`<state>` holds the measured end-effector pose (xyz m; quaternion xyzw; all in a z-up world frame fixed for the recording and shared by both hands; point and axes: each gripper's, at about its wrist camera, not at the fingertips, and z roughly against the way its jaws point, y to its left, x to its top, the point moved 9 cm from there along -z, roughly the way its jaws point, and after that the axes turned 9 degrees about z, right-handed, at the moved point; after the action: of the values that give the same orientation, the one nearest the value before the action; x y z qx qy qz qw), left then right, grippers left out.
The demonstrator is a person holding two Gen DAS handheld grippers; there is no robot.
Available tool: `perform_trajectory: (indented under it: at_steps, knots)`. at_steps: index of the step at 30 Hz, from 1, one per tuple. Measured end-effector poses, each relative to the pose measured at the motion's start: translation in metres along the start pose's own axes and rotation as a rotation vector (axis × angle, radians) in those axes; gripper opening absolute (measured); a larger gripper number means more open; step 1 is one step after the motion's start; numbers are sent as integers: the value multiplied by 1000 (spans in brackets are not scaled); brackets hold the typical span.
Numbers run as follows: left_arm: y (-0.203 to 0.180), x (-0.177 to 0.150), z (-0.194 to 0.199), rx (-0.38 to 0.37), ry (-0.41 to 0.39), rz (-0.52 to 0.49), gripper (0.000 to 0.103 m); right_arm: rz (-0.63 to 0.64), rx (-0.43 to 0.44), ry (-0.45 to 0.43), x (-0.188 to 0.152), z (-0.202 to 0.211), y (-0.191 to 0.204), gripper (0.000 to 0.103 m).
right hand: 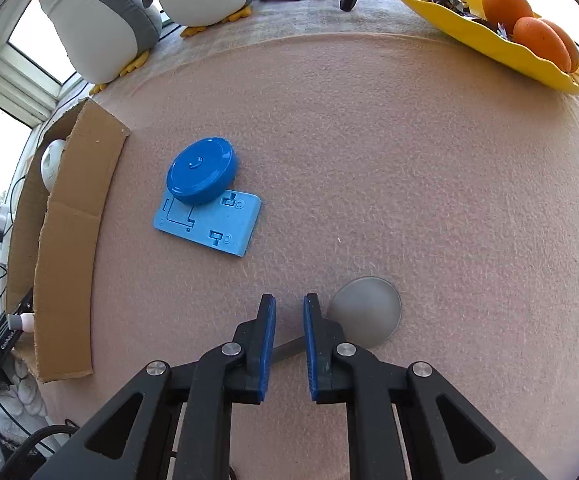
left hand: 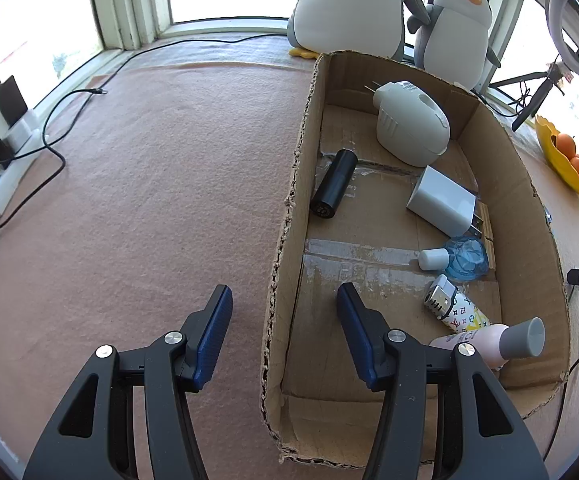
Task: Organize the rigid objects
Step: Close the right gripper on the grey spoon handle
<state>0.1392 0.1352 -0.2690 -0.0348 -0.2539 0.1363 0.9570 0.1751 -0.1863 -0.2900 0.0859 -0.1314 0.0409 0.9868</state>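
The left gripper [left hand: 283, 308] is open wide, low in its view, one finger on each side of the box [left hand: 529, 240] wall. In the right view, low and middle, the right gripper [right hand: 289, 308] pinches a grey disc [right hand: 369, 312].

Open cardboard box [left hand: 529, 216] on the pink felt, holding: a white plug-in device [left hand: 409, 124] at the far end; a black cylinder [left hand: 333, 184] on its side near the left wall; a white charger cube [left hand: 443, 200]; a clear blue bottle [left hand: 459, 258] with a white cap, lying flat; a patterned lighter [left hand: 457, 308]; a pink bottle [left hand: 497, 342] with a grey cap, tilted in the near right corner. Outside the box: a blue round lid [right hand: 201, 170] resting on a light-blue rectangular plate [right hand: 209, 224]; a grey disc [right hand: 367, 310] lying flat, well apart from both.
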Motion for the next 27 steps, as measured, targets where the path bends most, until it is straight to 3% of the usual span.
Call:
perform_trajectory:
  at_steps: [3,9,12,19,27]
  knots:
    - [0,0,0,2,0,0,54,-10,90,-63,1,15,3,13]
    - [-1,0,0,7,-1,-1,54,21,42,-43,-13,27,-5,22]
    - [-2,1,0,10,-4,0,54,-58,43,-20,-22,22,-14,38]
    - [-2,0,0,11,-4,-1,54,-199,72,19,-31,2,-32,39]
    - [-3,1,-1,3,-4,5,54,-93,-15,26,-4,-10,-18,39]
